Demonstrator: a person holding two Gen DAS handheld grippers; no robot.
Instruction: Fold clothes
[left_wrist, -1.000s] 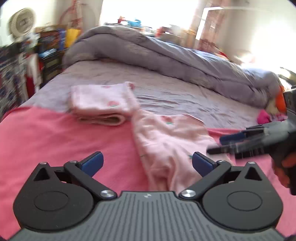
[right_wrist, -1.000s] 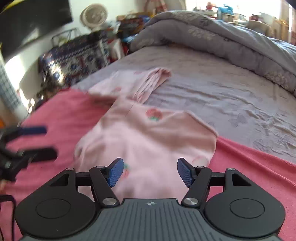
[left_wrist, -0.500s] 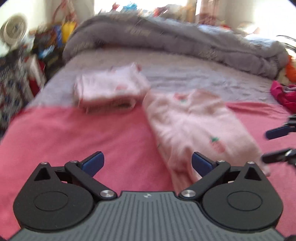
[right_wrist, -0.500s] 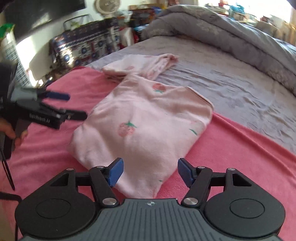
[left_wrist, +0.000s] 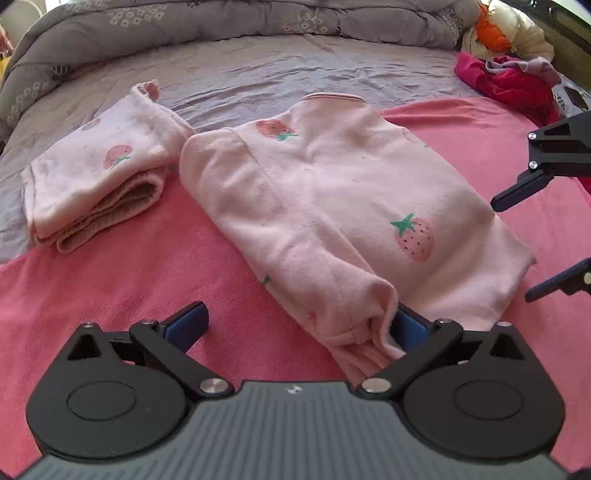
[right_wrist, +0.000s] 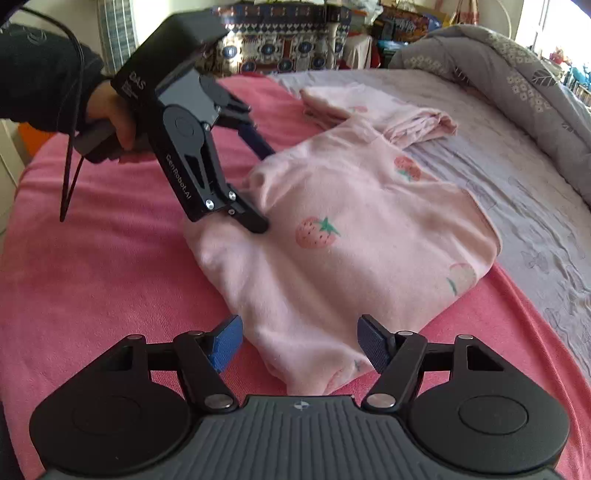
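Note:
A pale pink top with strawberry prints (left_wrist: 332, 199) lies folded on the pink blanket (left_wrist: 110, 288). My left gripper (left_wrist: 297, 326) is open, and the top's near corner sits between its fingers against the right pad. In the right wrist view the left gripper (right_wrist: 262, 188), held by a hand (right_wrist: 114, 114), straddles the top's (right_wrist: 354, 236) bunched left edge. My right gripper (right_wrist: 300, 343) is open with the top's near corner between its blue pads. The right gripper (left_wrist: 511, 251) also shows at the top's right edge. A second pink folded garment (left_wrist: 99, 173) lies beside the top.
A grey sheet (left_wrist: 295, 74) covers the bed beyond the blanket, with a rolled grey duvet (left_wrist: 221, 22) at the far side. A heap of red clothes (left_wrist: 513, 81) lies at the far right. Patterned furniture (right_wrist: 280, 55) and clutter stand past the bed.
Both grippers have come down and closer to the top, one at each side edge. The top now lies between each gripper's open fingers.

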